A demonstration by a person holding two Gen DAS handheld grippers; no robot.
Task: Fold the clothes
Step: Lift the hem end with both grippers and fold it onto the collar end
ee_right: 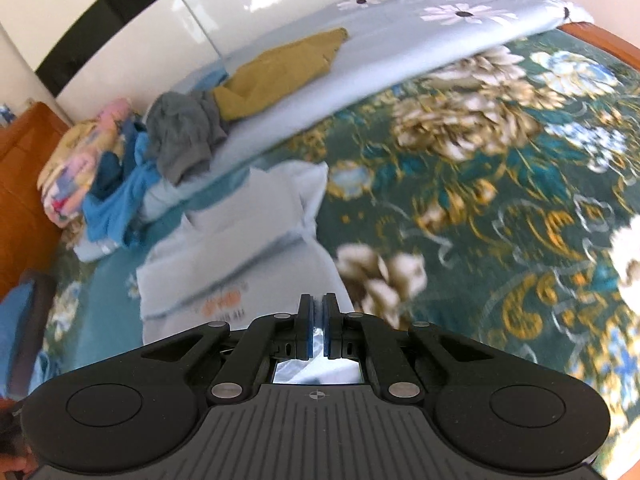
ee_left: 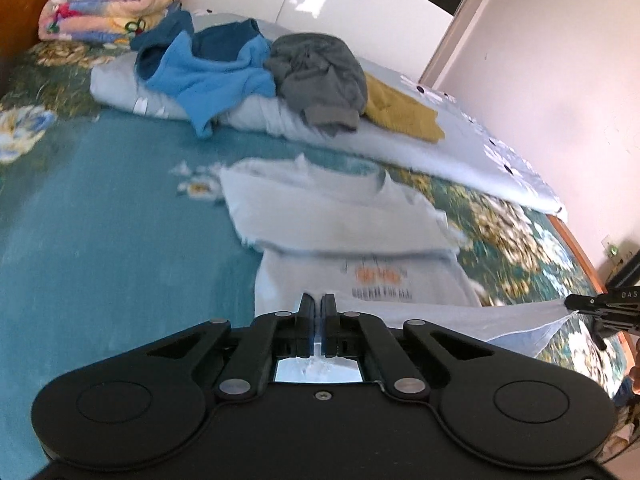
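Note:
A pale blue T-shirt (ee_left: 360, 232) with an orange print (ee_left: 380, 276) lies partly folded on the teal flowered bedspread (ee_left: 100, 220). My left gripper (ee_left: 318, 304) is shut on the shirt's near edge, and pale cloth shows between its fingers. That edge runs taut to the right, lifted off the bed, to my right gripper (ee_left: 570, 303), which pinches its far corner. In the right wrist view the right gripper (ee_right: 318, 308) is shut with cloth between its blue pads (ee_right: 307, 320). The shirt (ee_right: 240, 264) stretches away to the left there.
Behind the shirt a pale flowered quilt (ee_left: 460, 148) carries a blue garment (ee_left: 212, 76), a grey one (ee_left: 320, 76) and a mustard one (ee_left: 400, 108). A folded colourful blanket (ee_left: 108, 4) sits by the wooden headboard (ee_left: 16, 0). The bed's wooden edge (ee_left: 576, 248) runs along the right.

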